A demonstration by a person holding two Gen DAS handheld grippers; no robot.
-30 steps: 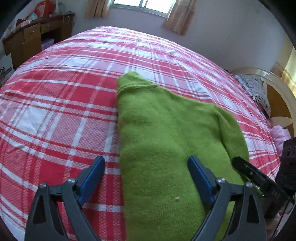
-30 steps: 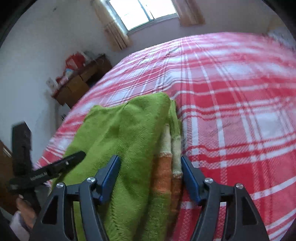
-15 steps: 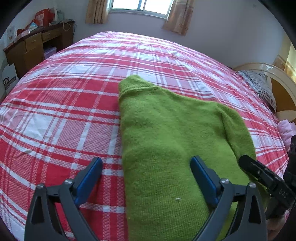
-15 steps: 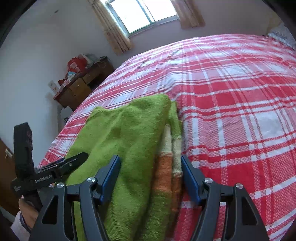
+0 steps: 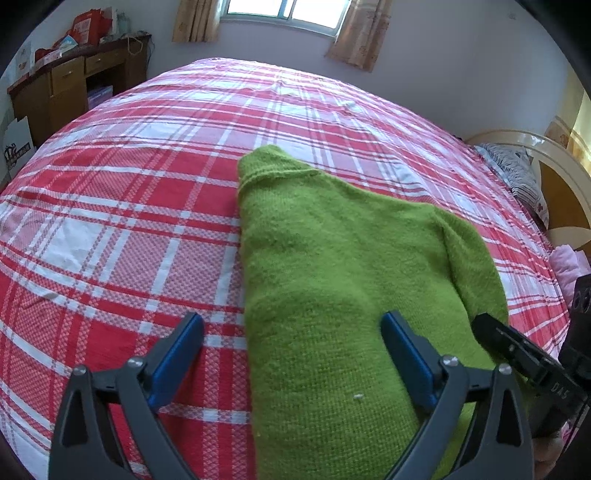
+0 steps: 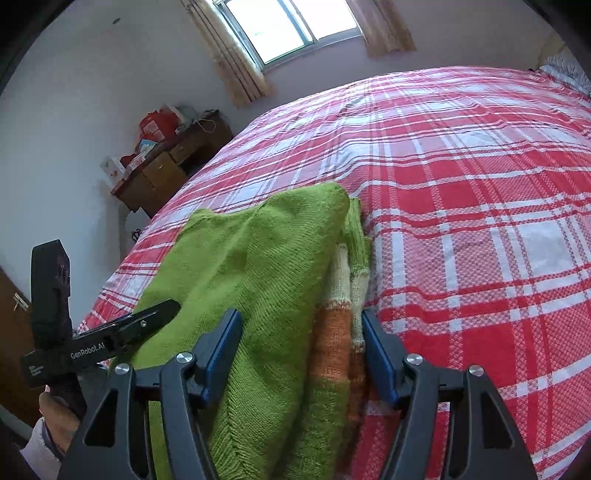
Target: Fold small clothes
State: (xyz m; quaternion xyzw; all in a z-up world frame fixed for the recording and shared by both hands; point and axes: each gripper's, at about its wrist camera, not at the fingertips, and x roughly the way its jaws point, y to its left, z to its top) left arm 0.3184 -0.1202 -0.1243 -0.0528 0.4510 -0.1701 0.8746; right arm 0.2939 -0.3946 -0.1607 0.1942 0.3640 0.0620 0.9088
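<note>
— Two grippers in play; how do the fingers stand?

— On the left gripper [image 5: 290,321] the blue fingers [image 5: 181,350] are spread wide and hold nothing. They straddle the near left edge of the green knitted sweater [image 5: 332,258]: one is over the bedspread at 7 o'clock, the other over the knit at 5 o'clock.

— And the right gripper [image 6: 299,317]?

— About half spread. The sweater's folded right edge lies between its fingers, with the orange-and-cream striped sleeve [image 6: 340,332] tucked under the green layer. I cannot tell whether the pads press the cloth.

— Where does the sweater lie?

— Flat on the red-and-white plaid bed [image 5: 129,240], at the near edge, its neck end pointing toward 12 o'clock in the left wrist view. A person's hand [image 6: 55,413] shows at 8 o'clock in the right wrist view, under the left gripper's handle.

— Further back?

— A striped pillow [image 5: 517,177] against the headboard [image 5: 554,192] at 2 o'clock, a wooden desk [image 5: 66,81] with red packages at 10 o'clock, and a curtained window [image 5: 284,11] at 12 o'clock.
</note>
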